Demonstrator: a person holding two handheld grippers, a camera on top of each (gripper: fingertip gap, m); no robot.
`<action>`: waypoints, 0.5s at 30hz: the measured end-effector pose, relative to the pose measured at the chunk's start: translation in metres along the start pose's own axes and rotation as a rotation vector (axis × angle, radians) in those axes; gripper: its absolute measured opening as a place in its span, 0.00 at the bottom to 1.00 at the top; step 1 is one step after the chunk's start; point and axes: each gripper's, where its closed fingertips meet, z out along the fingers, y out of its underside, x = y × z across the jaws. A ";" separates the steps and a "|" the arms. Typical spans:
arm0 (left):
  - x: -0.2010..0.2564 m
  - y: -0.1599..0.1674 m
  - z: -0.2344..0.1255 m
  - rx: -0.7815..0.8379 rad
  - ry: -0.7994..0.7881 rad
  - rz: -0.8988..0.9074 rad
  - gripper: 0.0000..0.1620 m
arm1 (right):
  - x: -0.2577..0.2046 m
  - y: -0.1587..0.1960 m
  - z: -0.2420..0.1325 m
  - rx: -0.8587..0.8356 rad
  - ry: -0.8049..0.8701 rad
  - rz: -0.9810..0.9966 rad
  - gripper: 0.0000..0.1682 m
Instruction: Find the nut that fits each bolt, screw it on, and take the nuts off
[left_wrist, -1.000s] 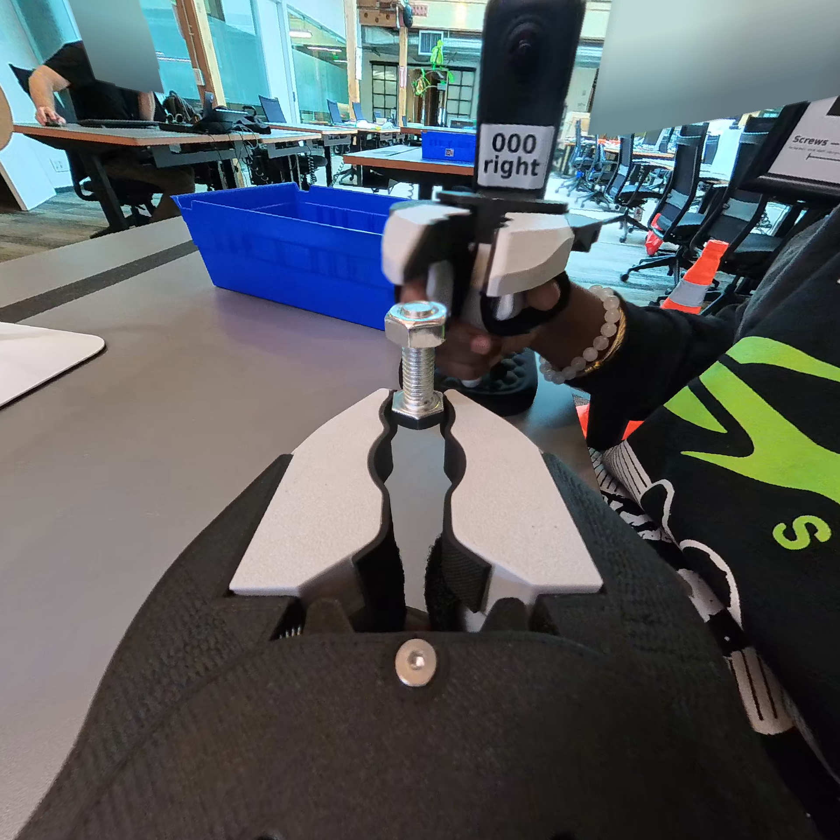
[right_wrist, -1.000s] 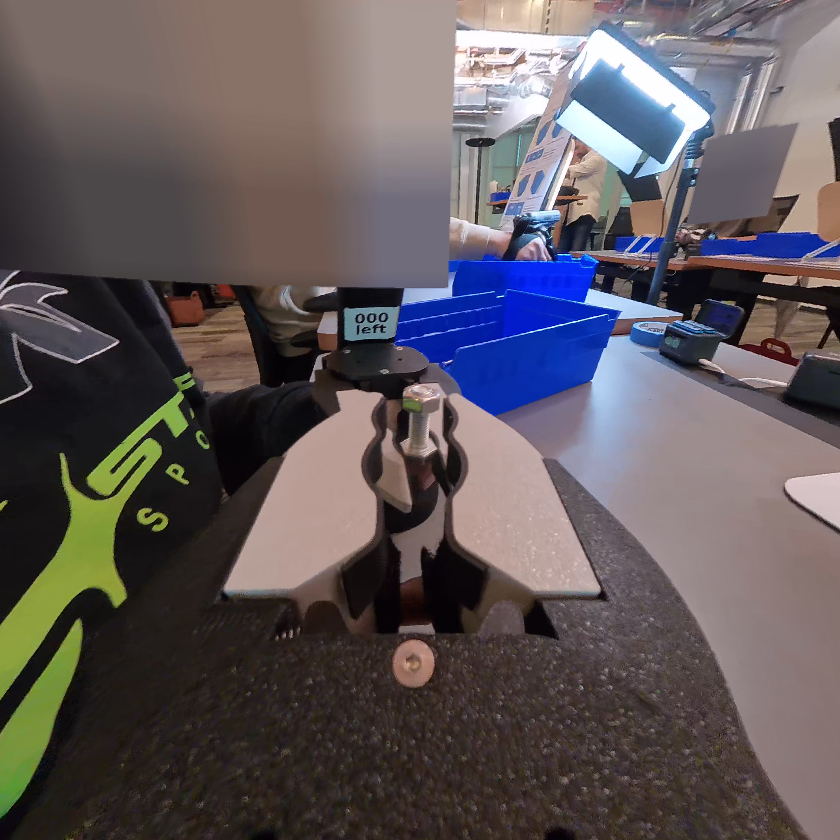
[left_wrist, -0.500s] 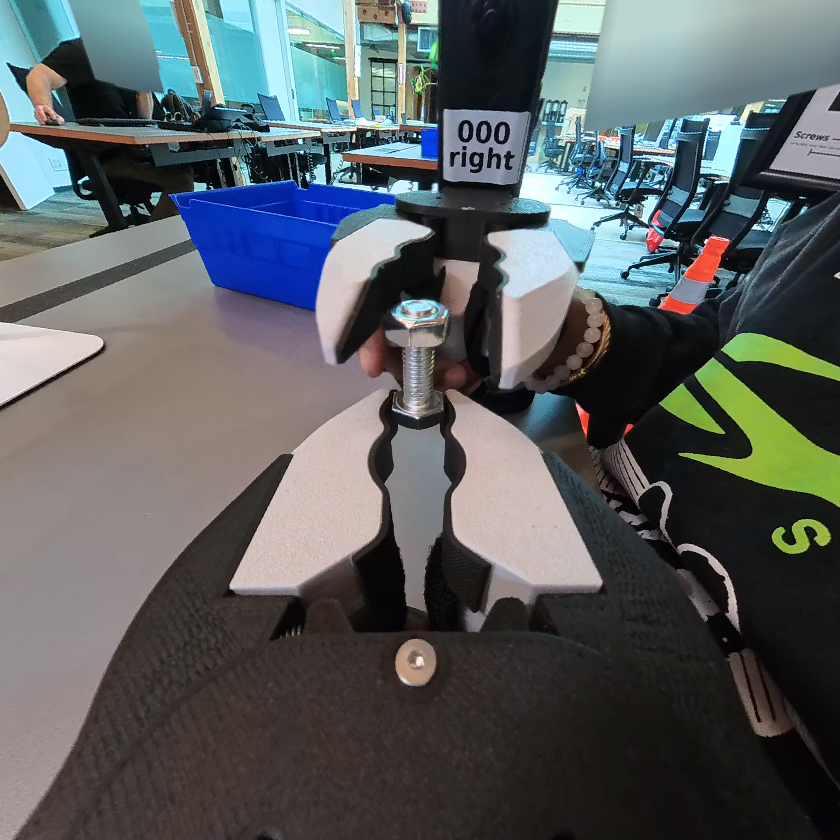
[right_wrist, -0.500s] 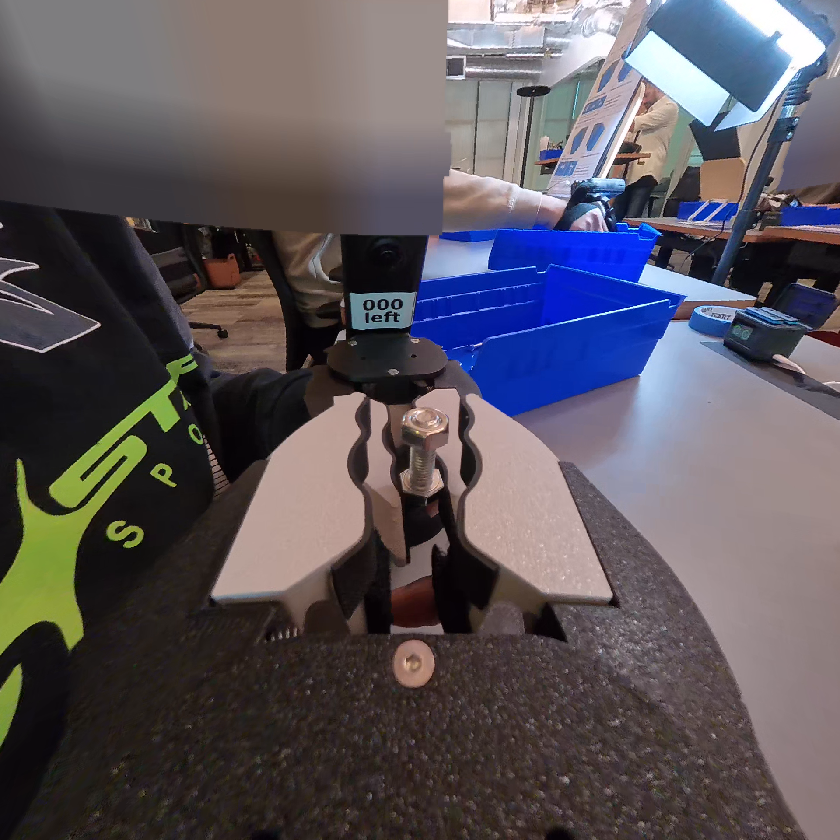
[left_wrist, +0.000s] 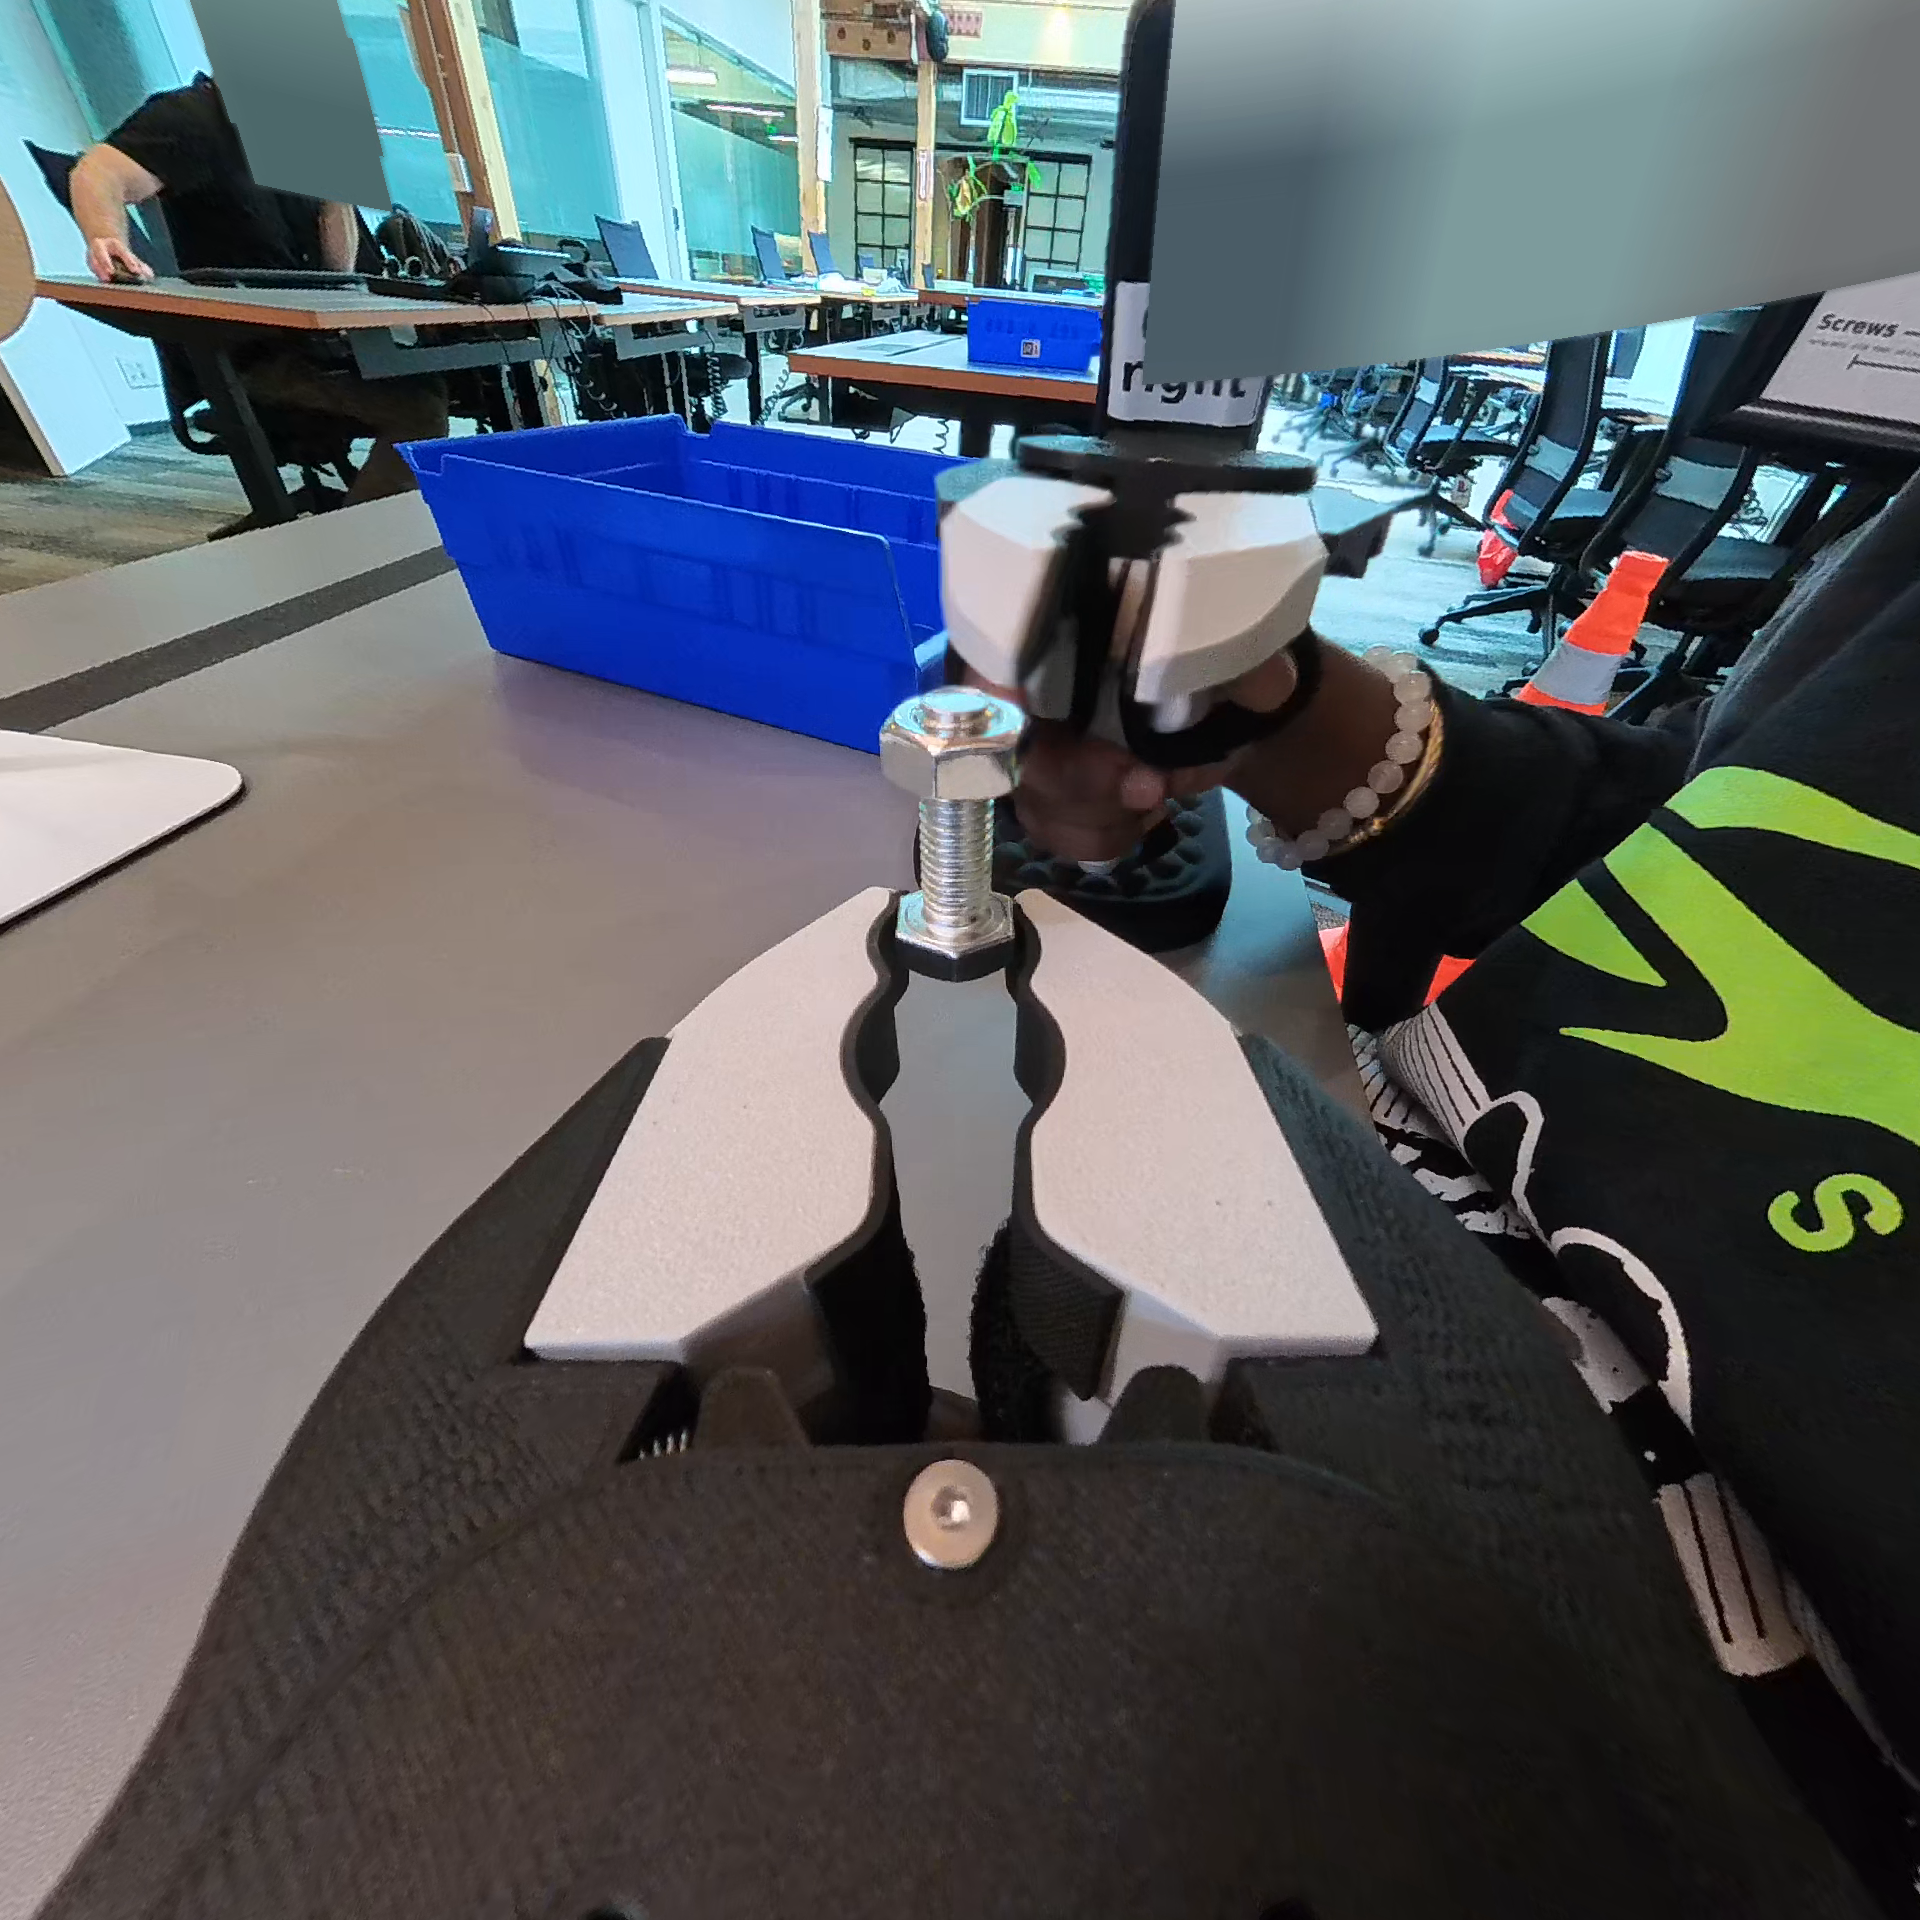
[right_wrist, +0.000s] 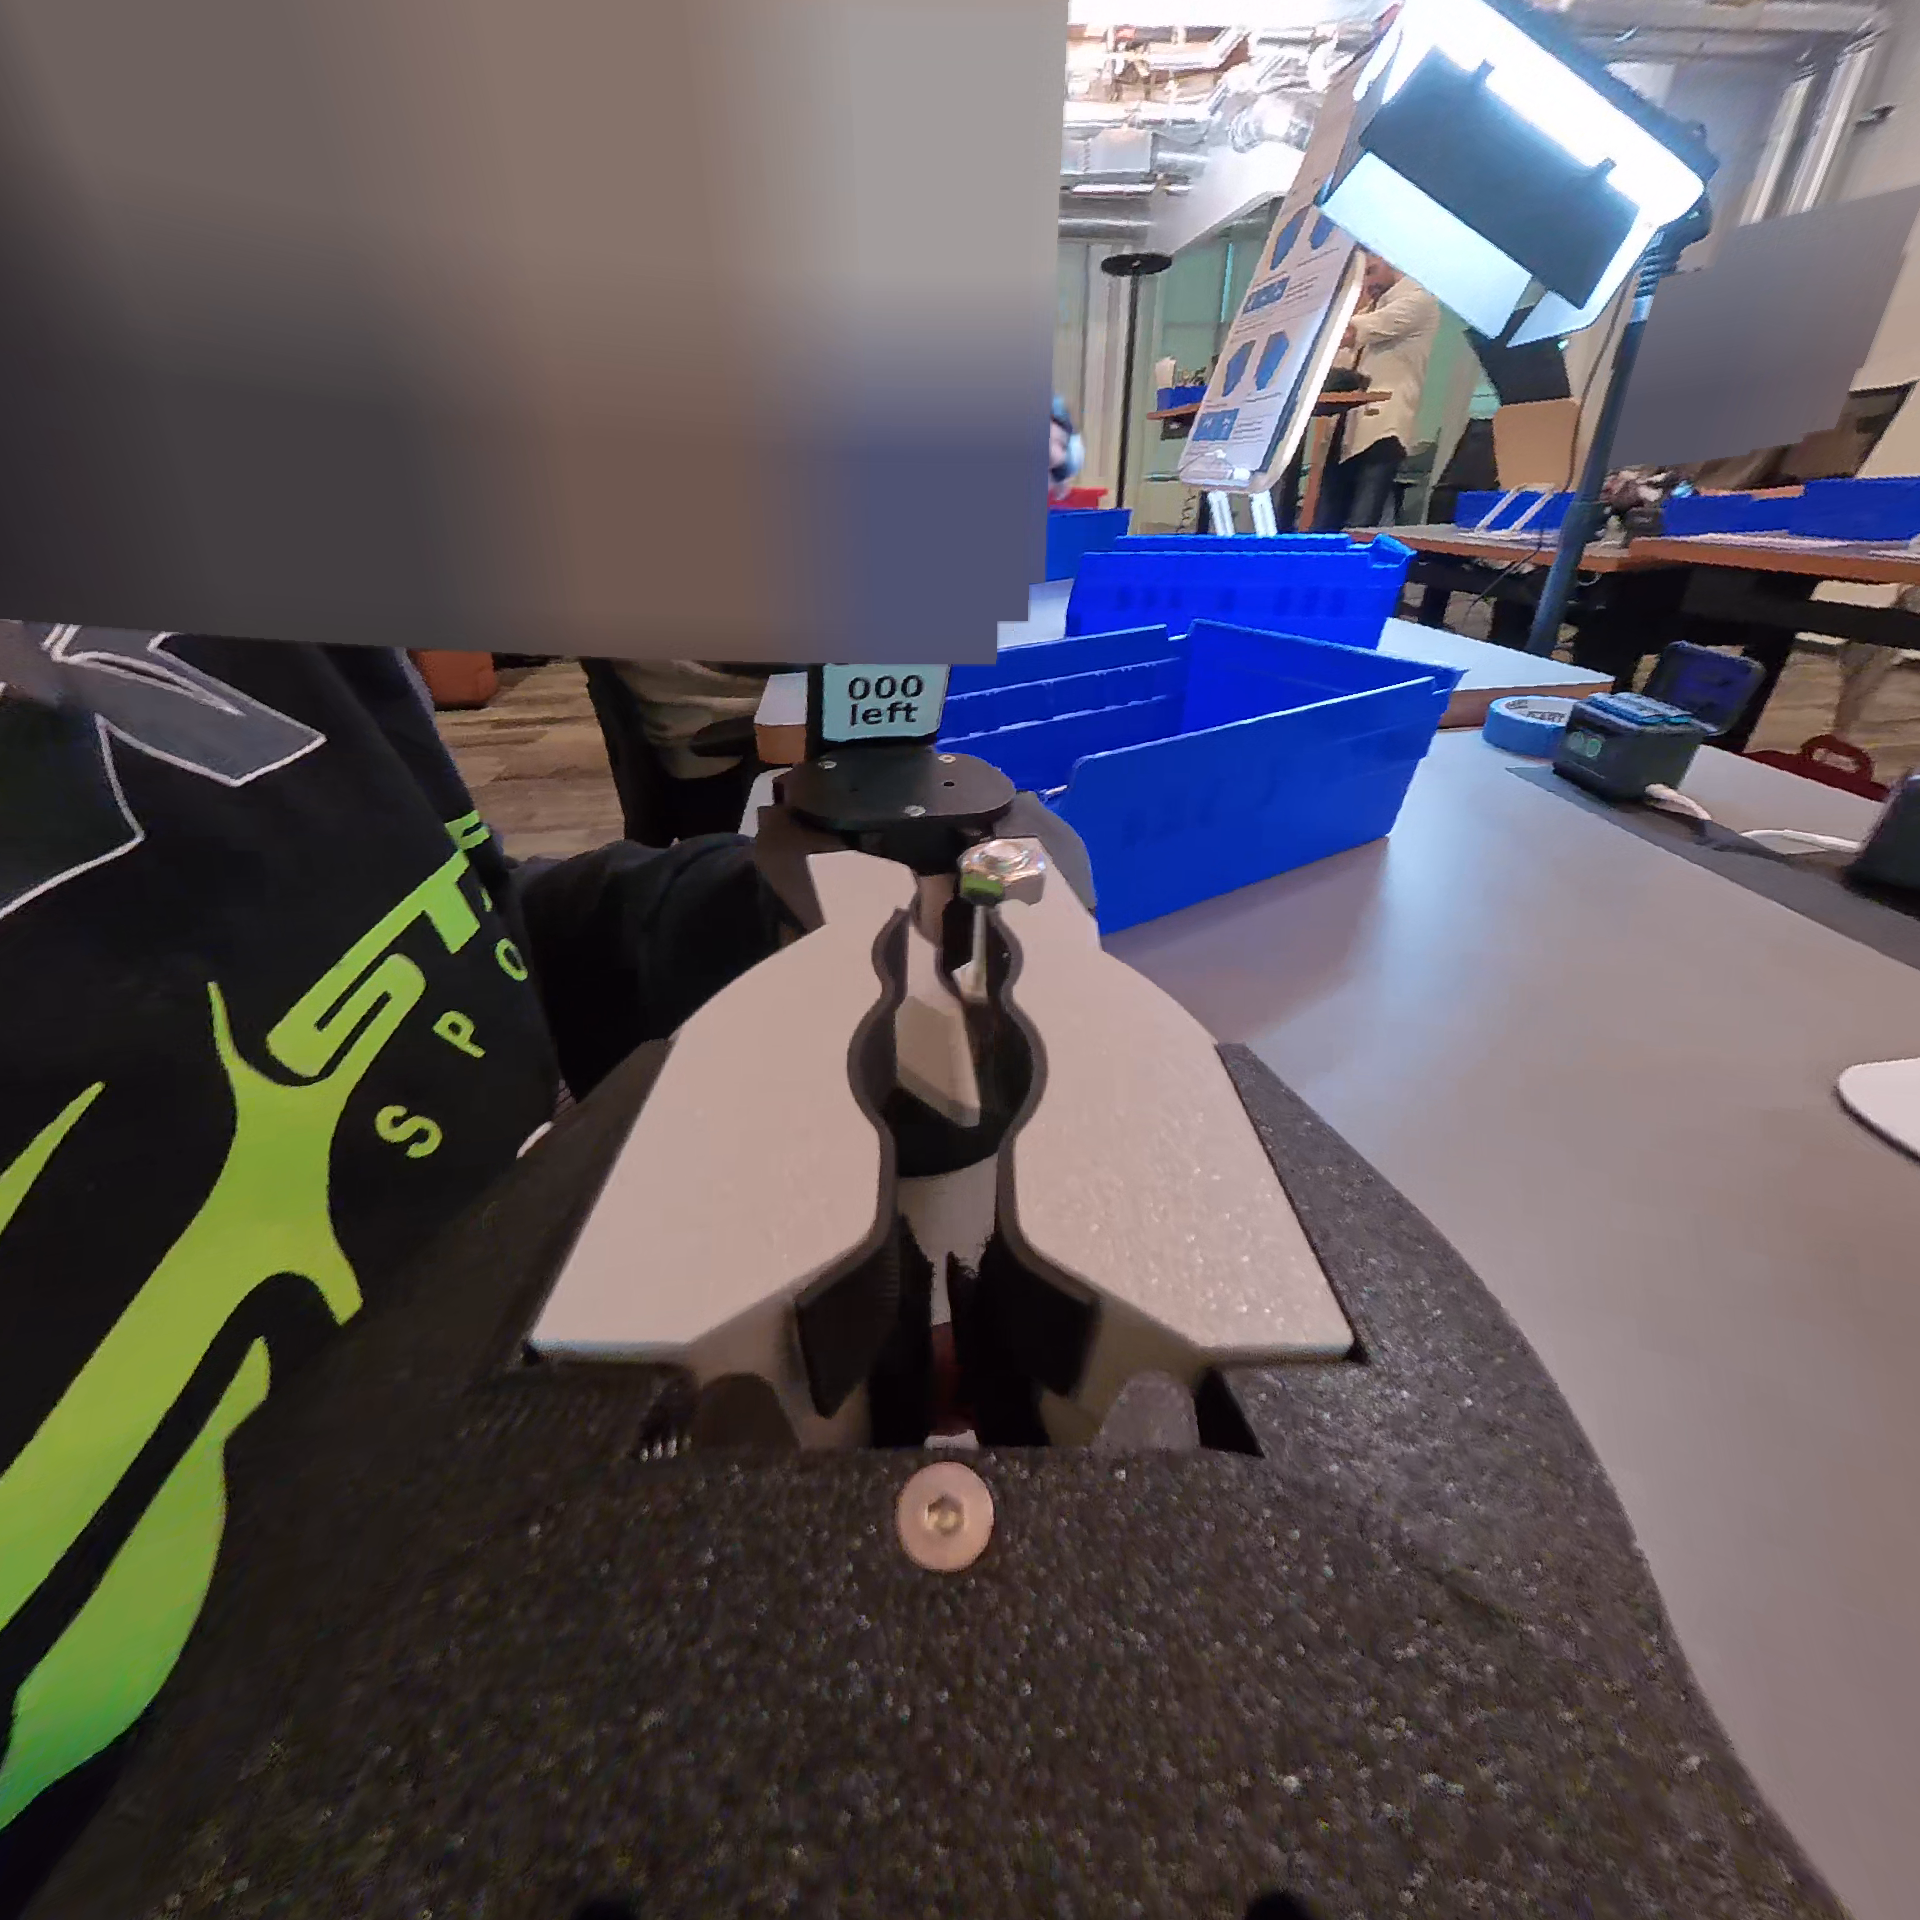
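A grey blurred patch cuts off the top of your right gripper's black handle in the left wrist view, and a larger one fills the upper left of the right wrist view. In the right wrist view most of the shiny threaded steel bolt (right_wrist: 977, 940) is hidden behind the right fingers (right_wrist: 769, 1132); only a sliver of shank and the silver hex nut (right_wrist: 1000, 871) at its top show.

Your left gripper (left_wrist: 954, 940) has its white fingers closed tight on the bolt's hex head, which sits right at the fingertips. The bolt (left_wrist: 956, 868) stands upright from that grip, above the grey table (left_wrist: 364, 935), with the nut (left_wrist: 951, 743) threaded on at the very top end of the shank.

Your right gripper (left_wrist: 1117, 675) hangs just beside the nut, up and to its right, with nothing between its fingers. From this angle they look drawn nearly together; in its own view a narrow wavy gap runs between them and narrows to almost nothing at the base. The nut shows just right of its fingertips, outside the gap.

A blue plastic bin (left_wrist: 686, 582) stands on the table behind the bolt.
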 end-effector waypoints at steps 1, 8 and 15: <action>0.000 0.000 0.000 0.000 0.000 0.001 0.11 | 0.003 -0.002 0.002 0.012 0.008 0.003 0.11; 0.001 0.000 0.000 -0.003 0.004 0.003 0.11 | 0.008 0.003 0.030 -0.021 -0.039 0.018 0.28; 0.002 0.001 0.000 -0.006 0.006 0.004 0.11 | -0.001 0.009 0.046 -0.069 -0.111 -0.003 0.27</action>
